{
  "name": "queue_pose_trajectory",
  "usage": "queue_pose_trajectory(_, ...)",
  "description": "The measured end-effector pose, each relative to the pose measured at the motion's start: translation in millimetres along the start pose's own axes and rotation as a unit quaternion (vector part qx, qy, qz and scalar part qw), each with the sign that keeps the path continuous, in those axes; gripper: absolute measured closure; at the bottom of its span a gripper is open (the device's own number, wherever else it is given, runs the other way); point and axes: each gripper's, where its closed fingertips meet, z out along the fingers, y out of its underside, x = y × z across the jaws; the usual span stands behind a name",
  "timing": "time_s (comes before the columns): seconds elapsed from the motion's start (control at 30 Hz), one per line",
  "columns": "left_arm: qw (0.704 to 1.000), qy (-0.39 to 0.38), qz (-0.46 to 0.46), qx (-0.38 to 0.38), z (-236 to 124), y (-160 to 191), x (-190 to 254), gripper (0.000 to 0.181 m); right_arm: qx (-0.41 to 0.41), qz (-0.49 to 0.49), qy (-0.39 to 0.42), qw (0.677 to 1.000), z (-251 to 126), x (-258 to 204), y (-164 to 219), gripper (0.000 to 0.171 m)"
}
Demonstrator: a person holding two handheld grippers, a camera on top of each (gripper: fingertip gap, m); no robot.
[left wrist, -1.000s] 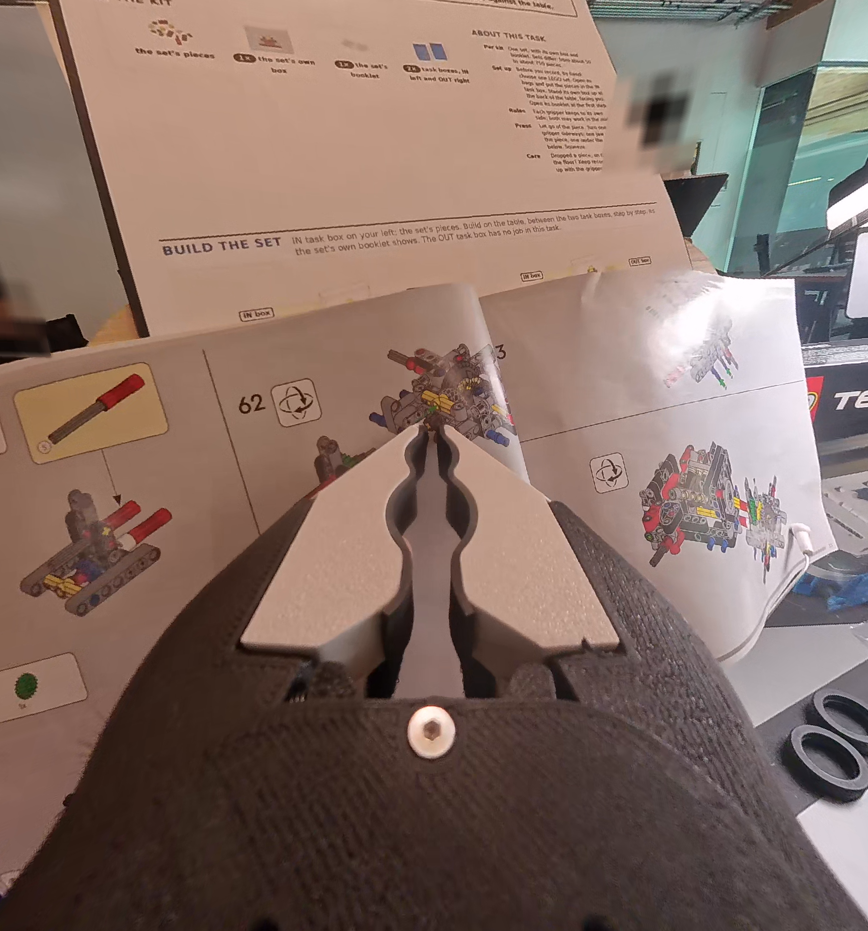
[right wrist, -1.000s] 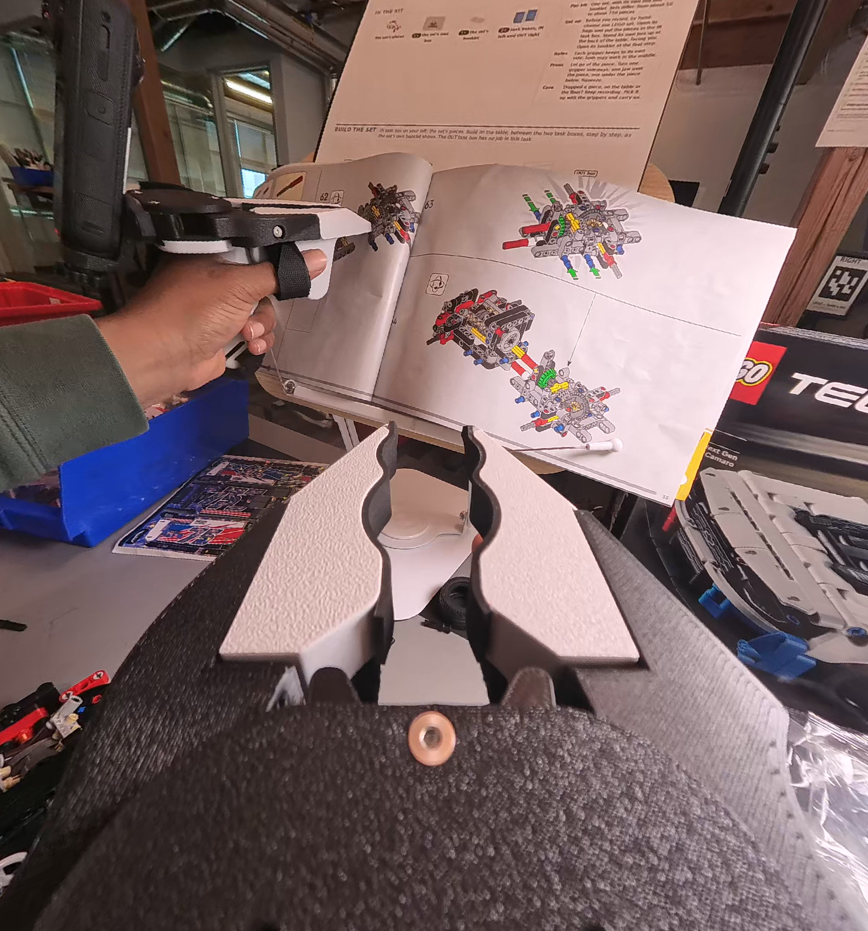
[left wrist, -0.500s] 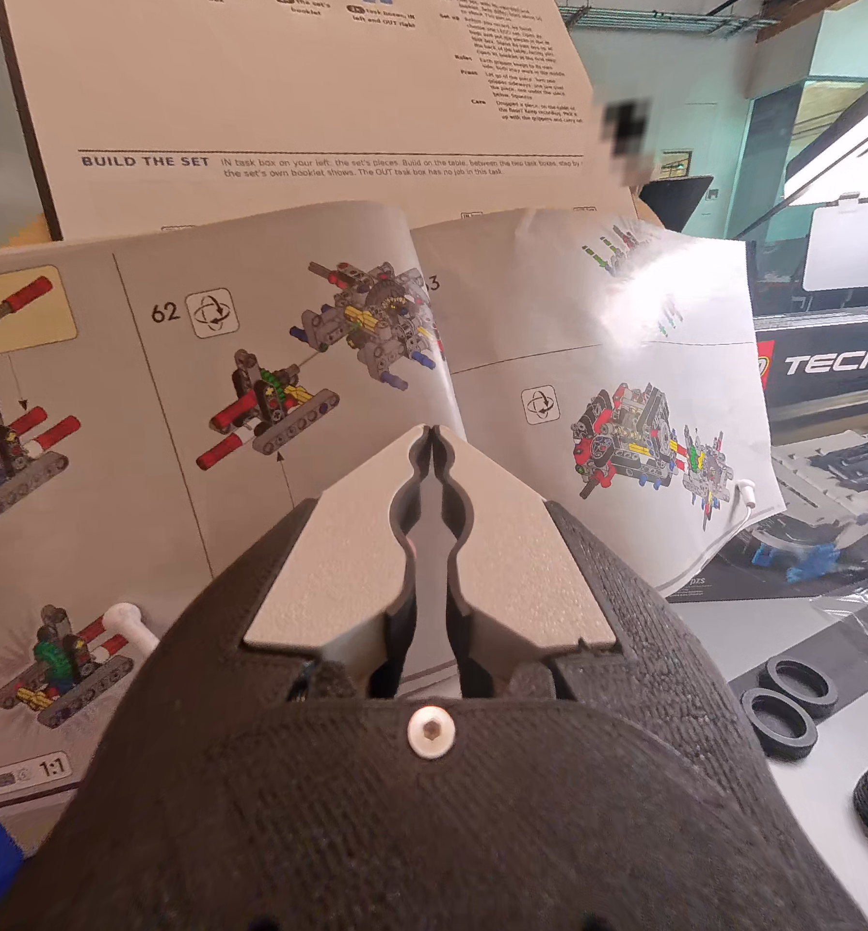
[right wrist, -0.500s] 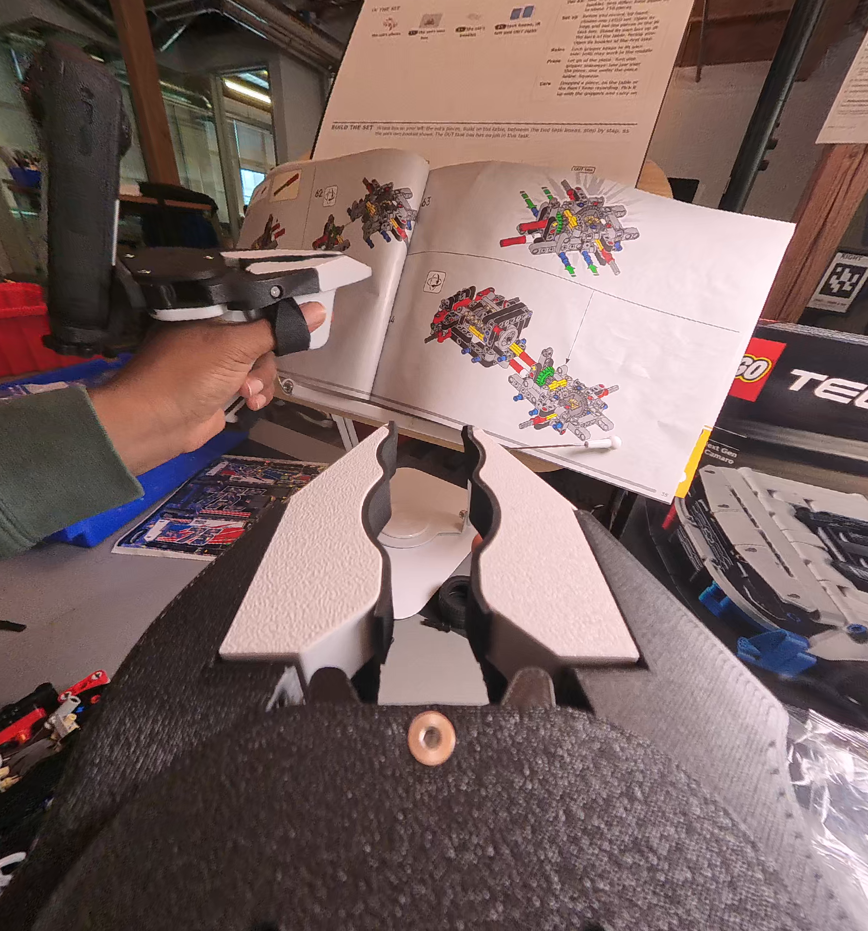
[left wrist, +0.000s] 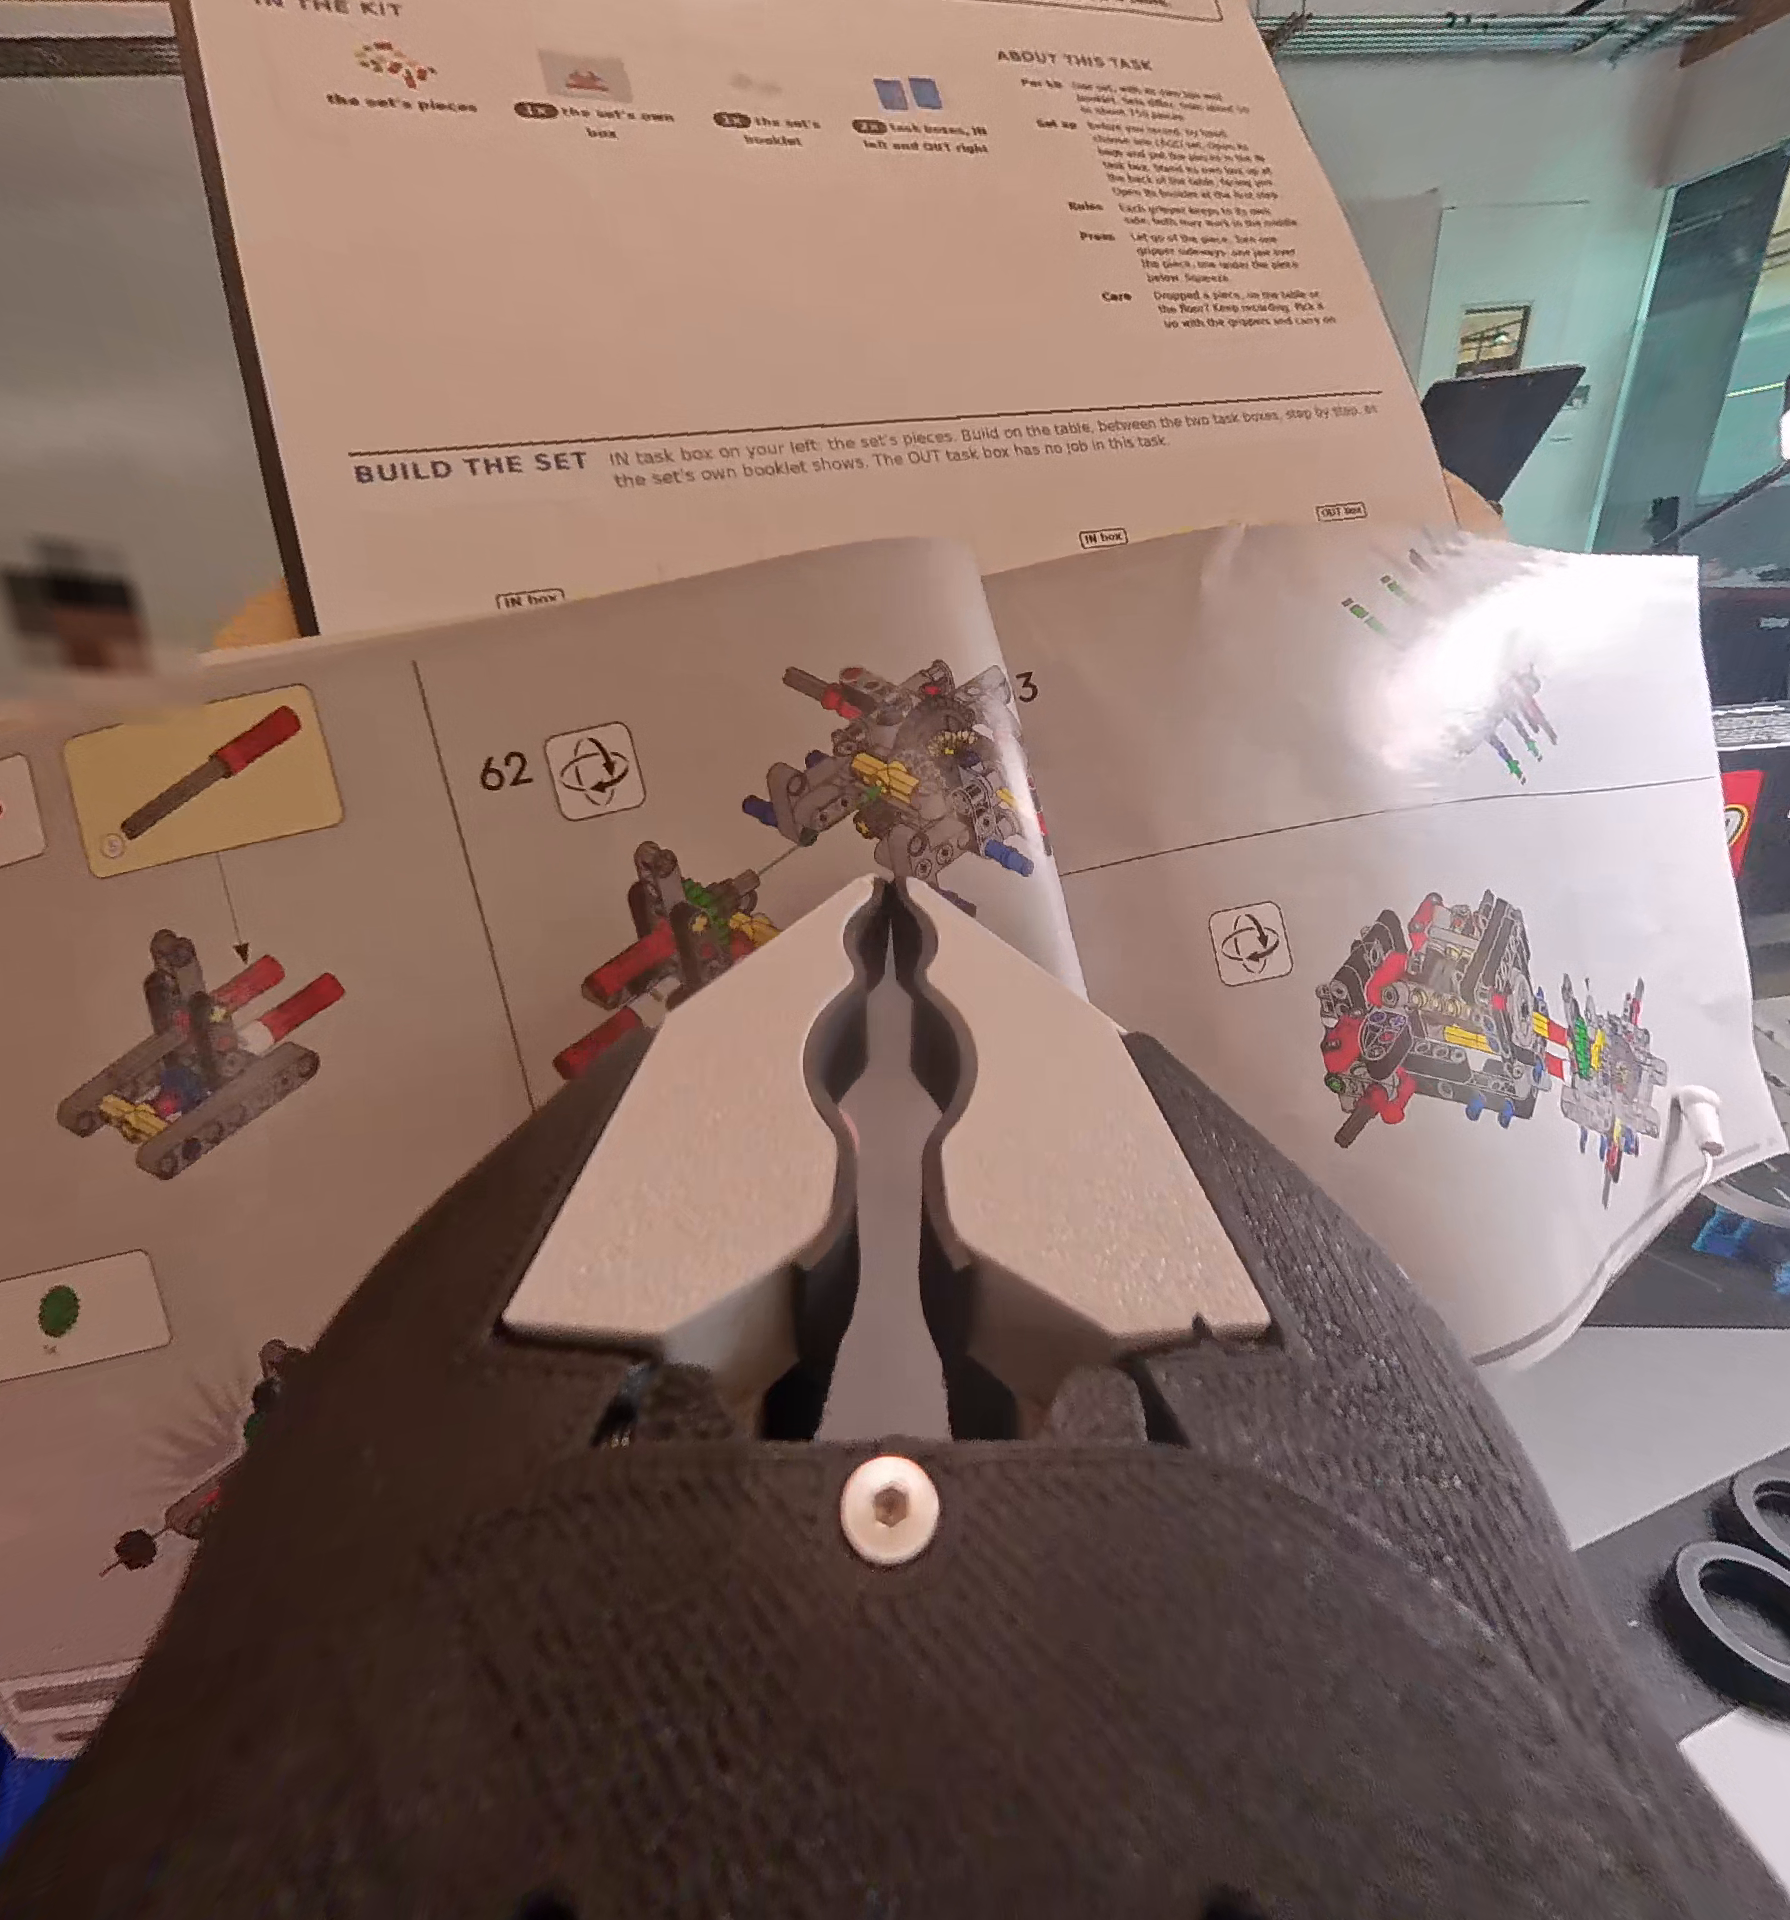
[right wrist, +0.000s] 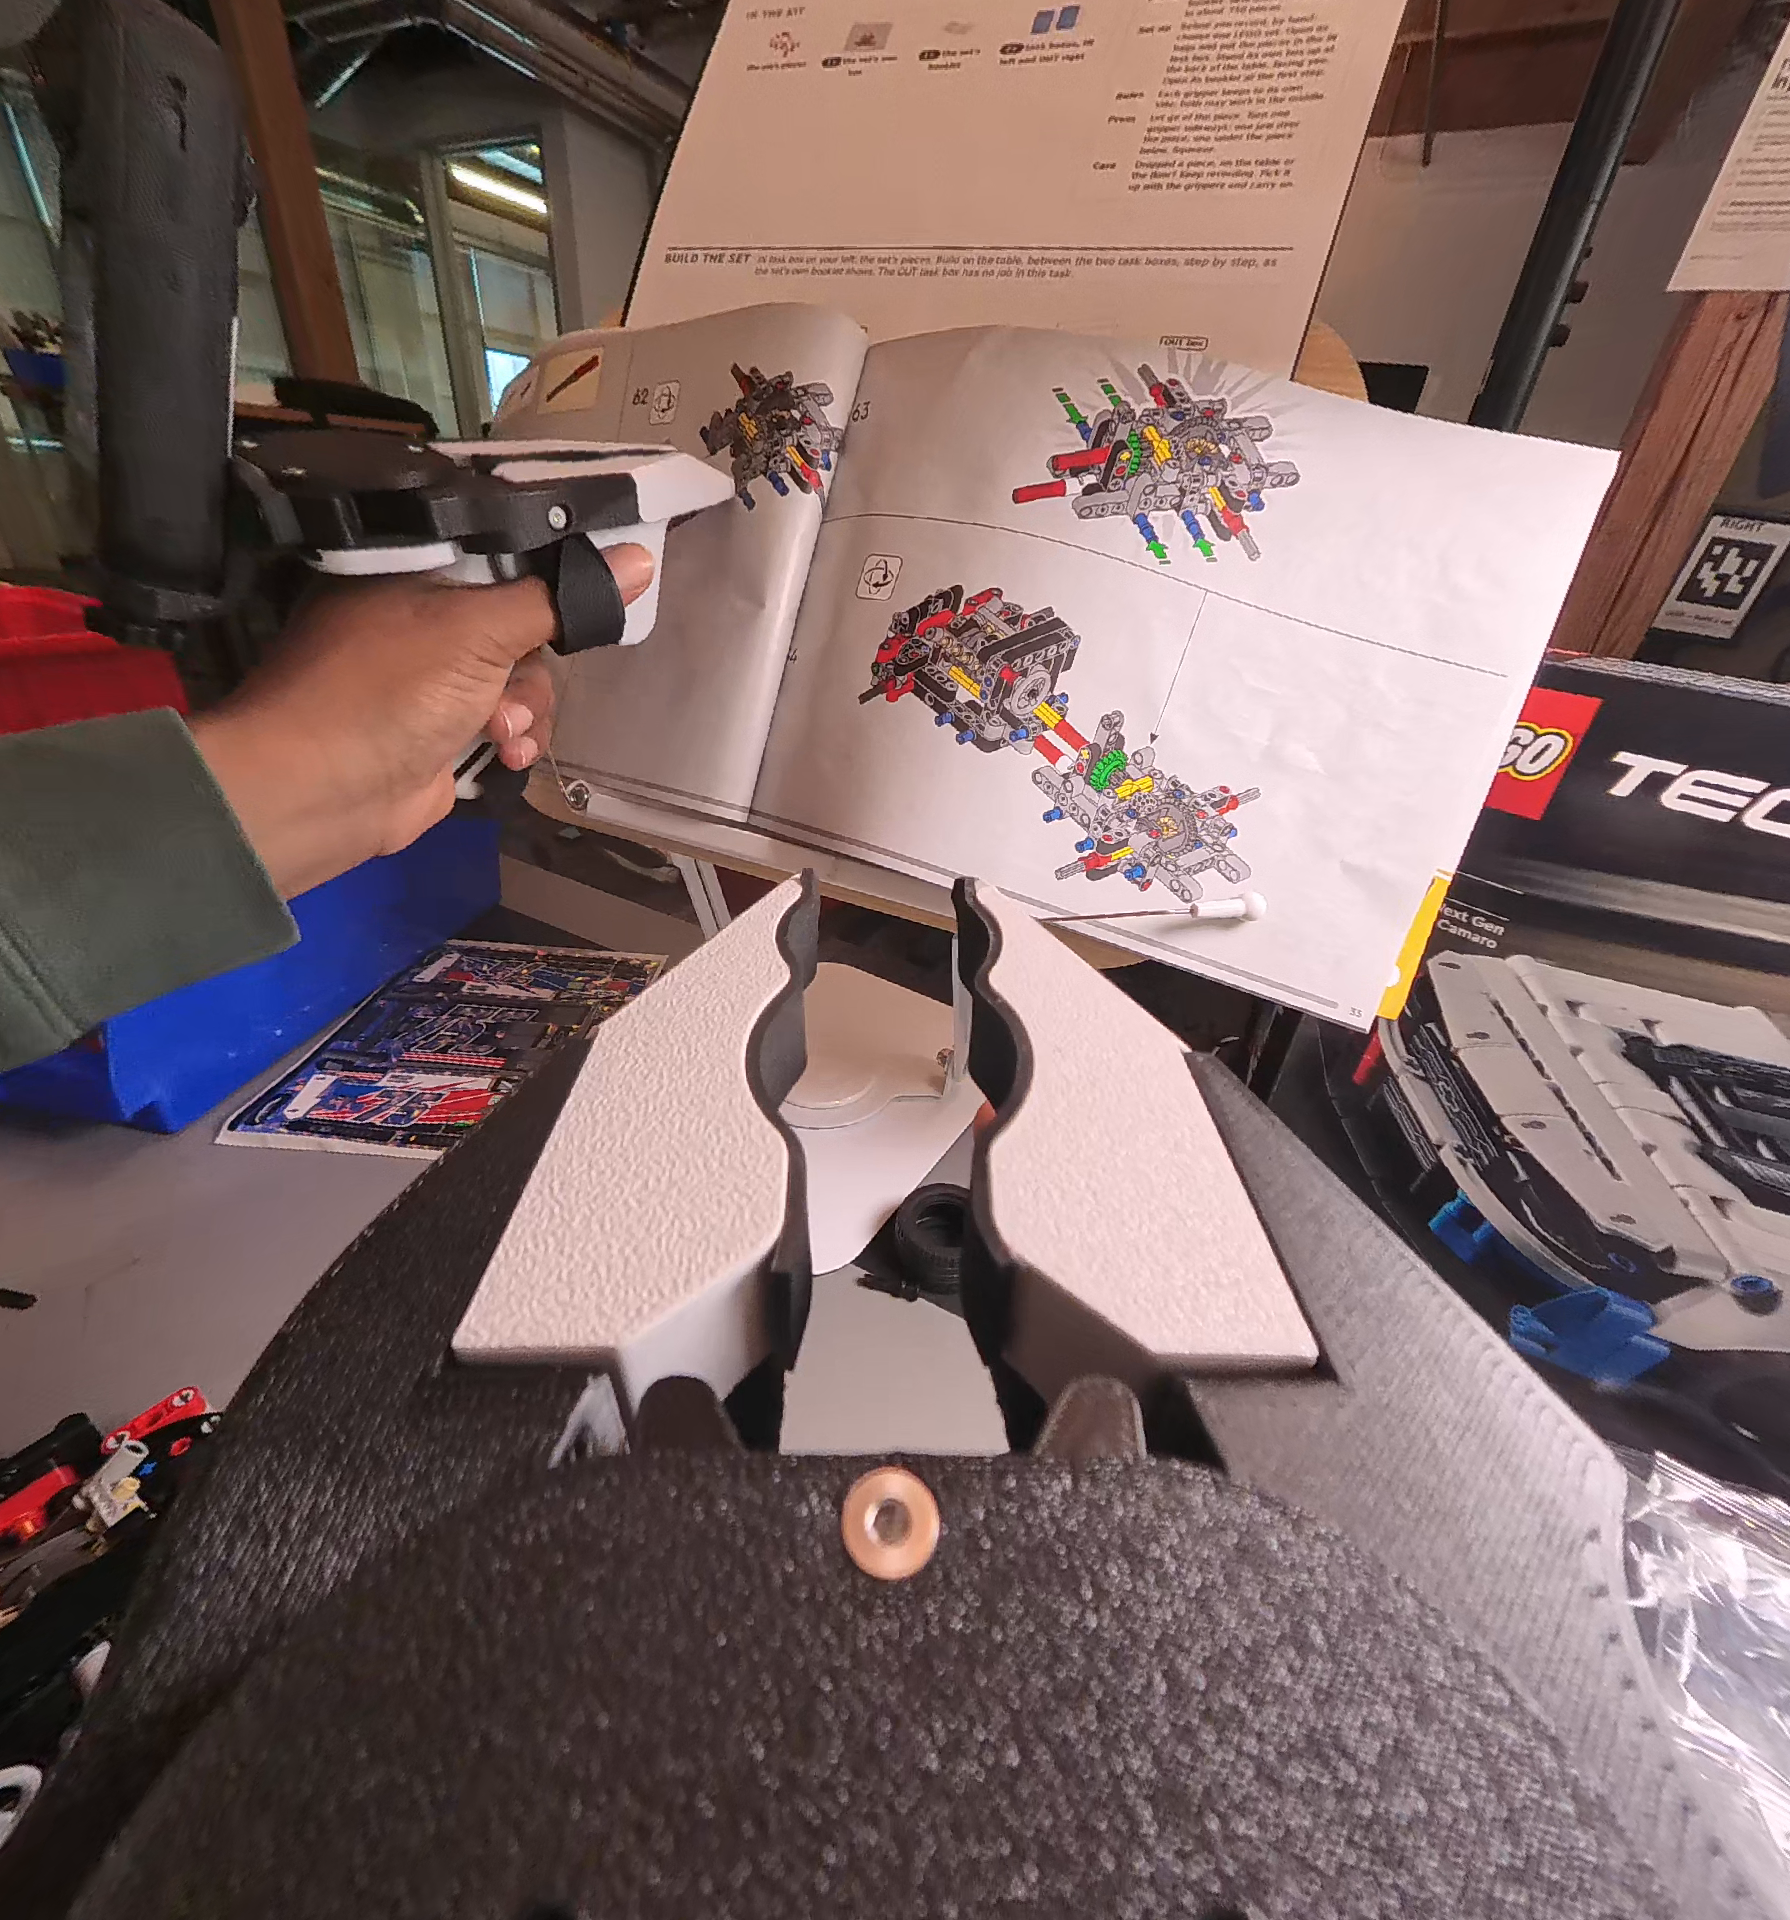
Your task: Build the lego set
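Note:
The open instruction booklet (left wrist: 662,831) stands on a stand at the back of the table and also shows in the right wrist view (right wrist: 1078,623). My left gripper (left wrist: 886,883) is shut, its tip right at the booklet's left page near the spine; I cannot tell whether it pinches paper. The right wrist view shows it from the side (right wrist: 725,483), held in a hand. My right gripper (right wrist: 886,894) is open and empty, above the table in front of the booklet. A partly built black and red lego assembly (right wrist: 29,1507) lies at the lower left.
Black tyres (left wrist: 1764,1621) lie on the table at the right, and one tyre (right wrist: 932,1236) lies under my right gripper. The set's box (right wrist: 1649,935) stands at the right, with a plastic bag (right wrist: 1753,1662) in front. A blue bin (right wrist: 247,987) and sticker sheet (right wrist: 455,1039) are at the left. There is about 25 centimetres between the tips of the two grippers.
My left gripper closed its narrow gap, dipped lower along the left page, then rose back to the upper part of it. My right gripper has not moved.

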Motion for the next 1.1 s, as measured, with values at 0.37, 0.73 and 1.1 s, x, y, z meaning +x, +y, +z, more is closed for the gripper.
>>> queue_pose_trajectory(0.37,1.0,0.006,0.007,-0.005,-0.9,2.8,7.9,0.181,0.003,0.002,0.0,1.0,-1.0,1.5,-2.4,0.147)
queue_pose_trajectory(0.73,1.0,0.013,0.009,-0.008,-3.6,5.8,21.4,0.181,0.004,0.003,-0.001,1.0,-1.2,0.8,-3.1,0.147)
queue_pose_trajectory(1.1,1.0,-0.001,0.013,-0.003,6.1,-6.9,17.5,0.181,0.007,0.007,0.001,1.0,-2.6,3.9,-5.7,0.147)
